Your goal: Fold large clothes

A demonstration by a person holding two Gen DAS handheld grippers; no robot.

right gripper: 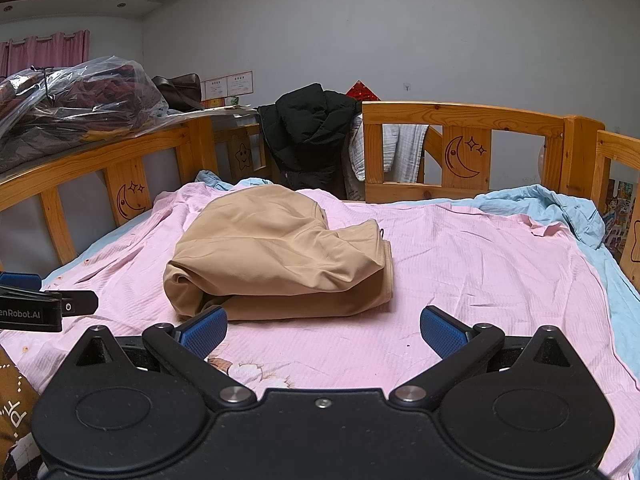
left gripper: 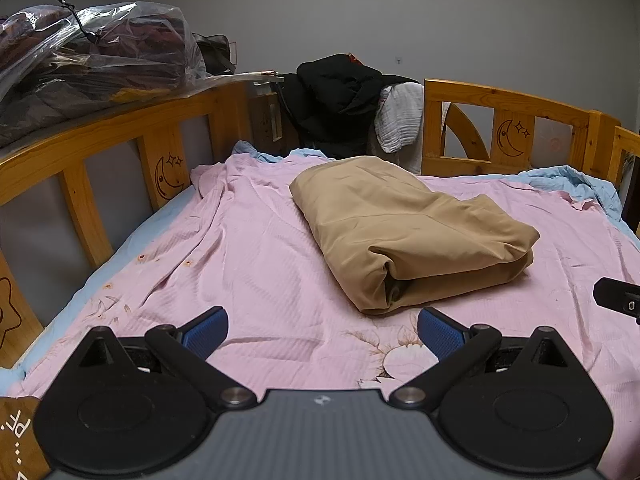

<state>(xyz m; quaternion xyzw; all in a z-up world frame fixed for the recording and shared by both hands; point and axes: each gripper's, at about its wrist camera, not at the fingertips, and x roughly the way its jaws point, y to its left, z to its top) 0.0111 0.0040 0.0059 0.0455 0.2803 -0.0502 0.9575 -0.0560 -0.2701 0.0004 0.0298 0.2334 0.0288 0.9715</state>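
A tan garment [left gripper: 408, 232] lies folded in a thick bundle on the pink bedsheet [left gripper: 248, 248]. It also shows in the right wrist view [right gripper: 280, 256], on the sheet [right gripper: 480, 272]. My left gripper [left gripper: 322, 330] is open and empty, held just short of the bundle's near edge. My right gripper [right gripper: 323, 330] is open and empty, just in front of the bundle and a little to its right. The left gripper's side shows at the left edge of the right wrist view [right gripper: 48, 304].
A wooden bed rail [left gripper: 500, 128] with moon carvings runs round the bed. A black jacket [left gripper: 340, 100] and a white cloth [left gripper: 400, 120] hang over the far rail. A plastic bag of clothes [left gripper: 92, 56] sits on the shelf at the left. A blue sheet [right gripper: 560, 208] bunches at the right.
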